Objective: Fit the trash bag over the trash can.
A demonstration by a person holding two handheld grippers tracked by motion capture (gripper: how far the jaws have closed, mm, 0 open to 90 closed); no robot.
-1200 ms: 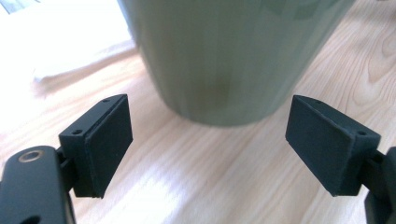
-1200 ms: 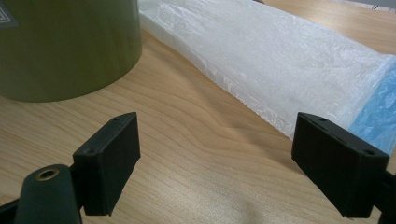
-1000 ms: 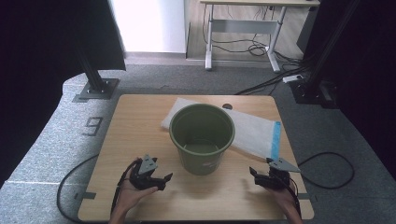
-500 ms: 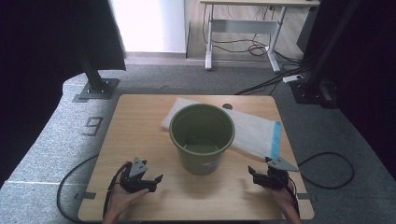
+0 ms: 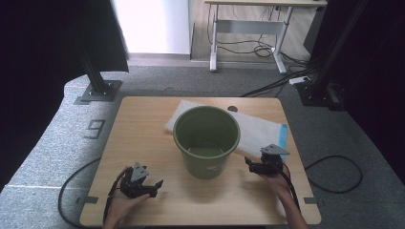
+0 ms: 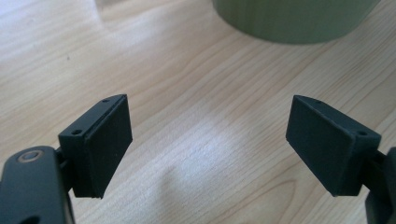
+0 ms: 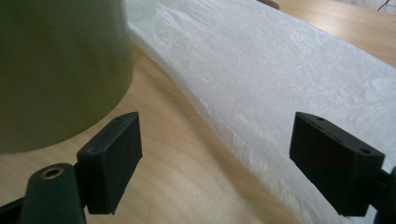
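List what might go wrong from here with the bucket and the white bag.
1. The white bag is partly tucked behind and beside the green bucket; if the right gripper, open and close to the bag's near edge, pulls it, the bucket may slide or tip.
2. The bag looks thin and lies flat on the table, so the jaws may slip off it.
3. The left gripper, open over bare wood, is not steadying the bucket.

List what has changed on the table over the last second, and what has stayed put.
The left hand-held gripper has drawn back toward the near edge of the table, away from the green bucket, and a little to the left. Its jaws stand open on nothing. The right hand-held gripper has barely shifted, also open, beside the white bag. Bucket and bag lie as they were; nothing was taken hold of or let go.
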